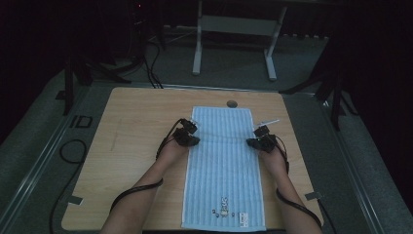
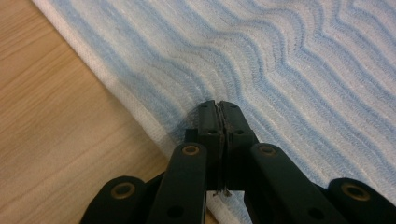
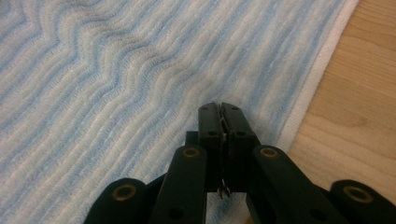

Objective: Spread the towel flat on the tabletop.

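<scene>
towel [image 1: 223, 165]: blue-striped, corner label unreadable | left gripper [image 2: 218, 105] fingers together | right gripper [image 3: 219, 108] fingers together

Ribbed terry-cloth towel [image 1: 224, 161] lies on a smooth, matt wood-grain table [image 1: 136, 126].

A light wooden table [image 1: 136, 141] is seen under dim light, with a round grommet hole [image 1: 232, 104] set near its far edge. Beyond it, a white metal frame [image 1: 234, 29] is stood on grey floor, and black cables [image 1: 151, 63] are trailed across it.
</scene>
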Action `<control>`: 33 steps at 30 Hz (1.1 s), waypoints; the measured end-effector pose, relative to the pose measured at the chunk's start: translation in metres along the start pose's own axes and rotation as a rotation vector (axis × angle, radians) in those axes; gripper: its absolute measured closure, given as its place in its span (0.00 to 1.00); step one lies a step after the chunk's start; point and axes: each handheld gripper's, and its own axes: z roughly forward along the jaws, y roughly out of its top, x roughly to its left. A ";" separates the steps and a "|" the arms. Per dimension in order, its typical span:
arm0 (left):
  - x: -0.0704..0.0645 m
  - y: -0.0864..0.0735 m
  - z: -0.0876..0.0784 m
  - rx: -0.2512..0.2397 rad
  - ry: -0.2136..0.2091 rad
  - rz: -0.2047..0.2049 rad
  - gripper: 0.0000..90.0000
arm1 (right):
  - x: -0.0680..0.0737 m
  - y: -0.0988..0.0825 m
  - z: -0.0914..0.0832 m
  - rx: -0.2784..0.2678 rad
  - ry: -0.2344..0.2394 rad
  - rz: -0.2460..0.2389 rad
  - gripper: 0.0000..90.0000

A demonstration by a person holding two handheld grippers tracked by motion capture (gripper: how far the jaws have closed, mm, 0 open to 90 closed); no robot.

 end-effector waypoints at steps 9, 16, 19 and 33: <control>-0.019 -0.015 -0.012 0.028 -0.032 0.041 0.94 | 0.014 -0.005 -0.017 -0.017 0.002 -0.047 0.96; -0.019 -0.027 -0.017 0.012 -0.061 0.004 0.94 | 0.024 -0.020 -0.013 0.001 0.025 -0.065 0.96; -0.023 -0.029 -0.019 0.023 -0.063 0.029 0.93 | 0.026 -0.024 -0.015 -0.003 0.028 -0.061 0.96; -0.017 -0.035 -0.035 -0.036 -0.053 -0.006 0.65 | 0.025 -0.023 -0.027 -0.026 0.018 -0.050 0.72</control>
